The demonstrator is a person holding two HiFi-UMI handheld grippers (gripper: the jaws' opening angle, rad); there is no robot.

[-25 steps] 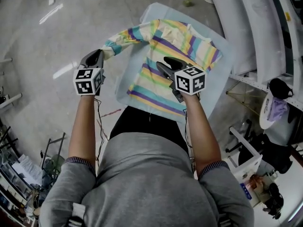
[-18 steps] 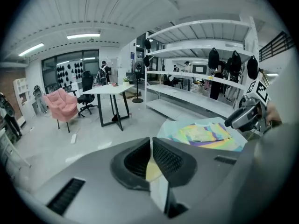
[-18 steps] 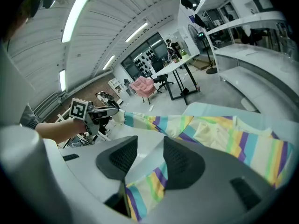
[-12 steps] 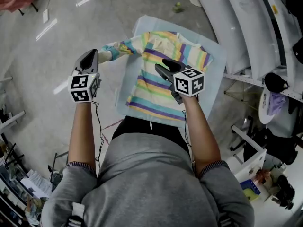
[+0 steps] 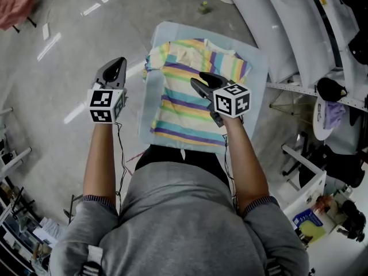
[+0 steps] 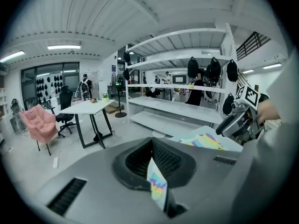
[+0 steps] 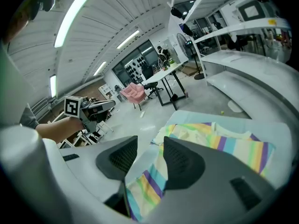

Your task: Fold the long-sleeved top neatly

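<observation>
The striped long-sleeved top [image 5: 190, 96] lies flat on the pale blue table [image 5: 259, 68]. My left gripper [image 5: 117, 66] hangs off the table's left edge, level with the top's shoulder. In the left gripper view its jaws [image 6: 156, 171] are shut on a strip of striped fabric [image 6: 157, 190], the sleeve's end, and they have just closed further on it. My right gripper [image 5: 198, 82] hovers over the middle of the top. Its jaws [image 7: 149, 155] stand apart, the striped cloth [image 7: 224, 143] shows through the gap, and neither pad presses on it.
White shelving [image 5: 299, 33] runs along the table's right side. A pink chair [image 5: 14, 4] stands at the far left and a small green thing [image 5: 203, 7] lies on the floor beyond the table. A white table with black legs [image 6: 88, 108] stands further off.
The left sleeve, stretched out to the left before, is now drawn in close to the top's shoulder. My left gripper has risen and moved with it. The right gripper lifted slightly.
</observation>
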